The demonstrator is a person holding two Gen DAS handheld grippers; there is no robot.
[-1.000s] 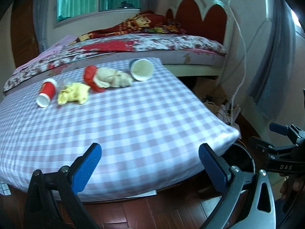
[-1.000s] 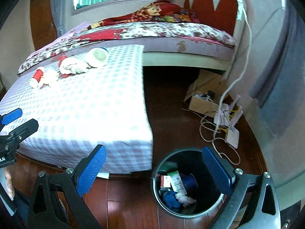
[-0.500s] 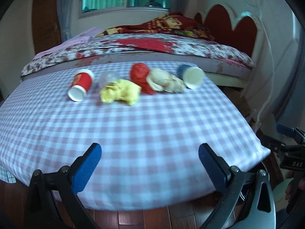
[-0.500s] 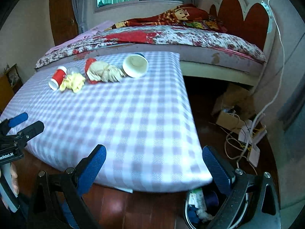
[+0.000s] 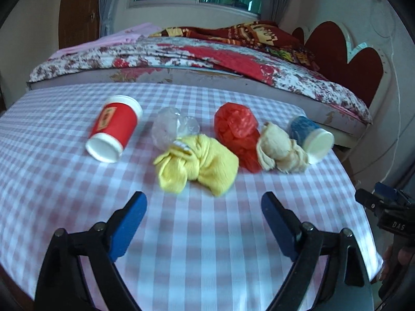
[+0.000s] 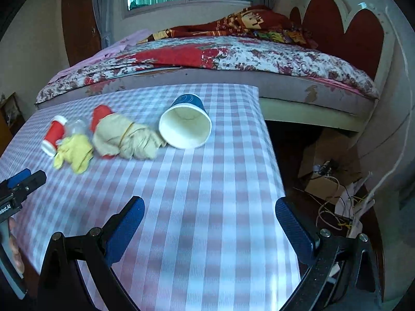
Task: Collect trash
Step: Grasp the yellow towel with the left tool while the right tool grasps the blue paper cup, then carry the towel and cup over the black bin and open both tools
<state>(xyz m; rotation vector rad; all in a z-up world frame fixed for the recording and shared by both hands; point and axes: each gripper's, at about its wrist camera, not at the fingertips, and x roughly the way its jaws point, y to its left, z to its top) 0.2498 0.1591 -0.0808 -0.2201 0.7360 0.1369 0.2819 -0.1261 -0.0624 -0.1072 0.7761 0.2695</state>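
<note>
Nearest, the left gripper (image 5: 204, 208) is being held wide open above the checked cloth, nothing gripped between its blue pads (image 5: 129, 221). Likewise, the right gripper (image 6: 209, 216) is being held wide open over the table (image 6: 207, 207), nothing gripped.

Trash items, all being kept in a loose row on the far half of the checked table:
- Yellow cloth bundle (image 5: 198, 165), being seen just beyond the left gripper.
- Clear plastic wad (image 5: 173, 127), lying directly behind the yellow bundle, touching it.
- Red paper cup (image 5: 114, 128), lying on its side at the row's left end, white base facing the camera.
- Red plastic bag (image 5: 237, 129), crumpled, lying right of the yellow bundle.
- Beige cloth bundle (image 5: 281, 147), being pressed against the red bag.
- Blue paper cup (image 6: 185, 124), lying on its side at the row's right end, open mouth facing the right camera.

Farther off, a bed (image 6: 233, 57) with floral bedding is being shown beyond the table; a cardboard box (image 6: 329, 160) and cables are being seen on the floor to the right.
</note>
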